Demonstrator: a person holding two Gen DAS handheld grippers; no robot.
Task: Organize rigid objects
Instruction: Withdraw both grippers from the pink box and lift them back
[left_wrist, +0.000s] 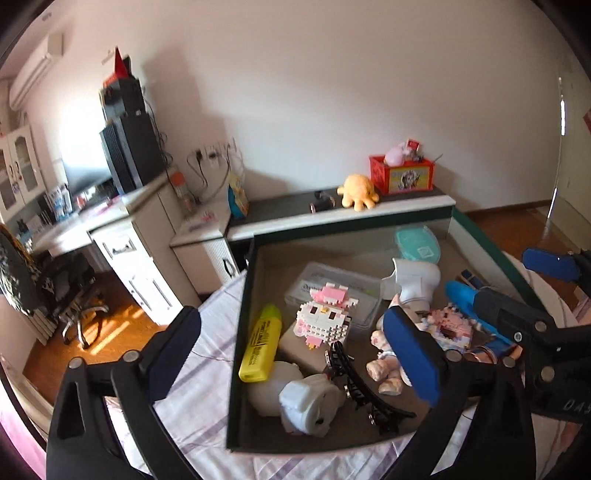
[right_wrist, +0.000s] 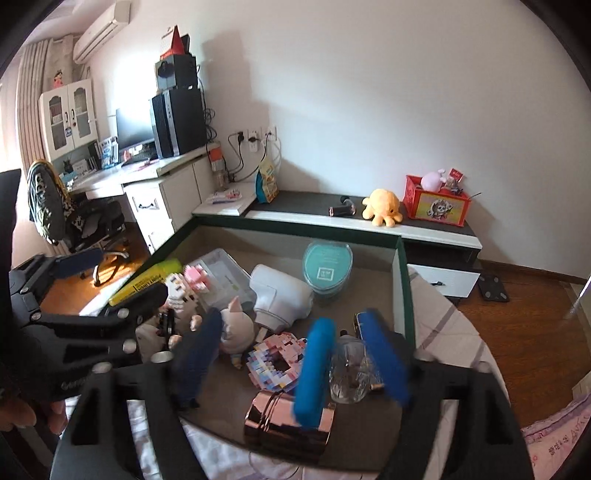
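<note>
A plain white wall (right_wrist: 369, 92) stands at the far side. The wood floor (right_wrist: 524, 317) is brown. On the left a white desk (right_wrist: 162, 184) holds a black computer (right_wrist: 181, 118), with sunlight on the floor nearby.

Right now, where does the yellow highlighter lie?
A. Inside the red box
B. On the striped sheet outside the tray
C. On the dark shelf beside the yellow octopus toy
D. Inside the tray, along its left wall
D: the highlighter lies inside the tray, close along its left wall, next to the pink and white block figure; it is not on the sheet or the shelf.
</note>
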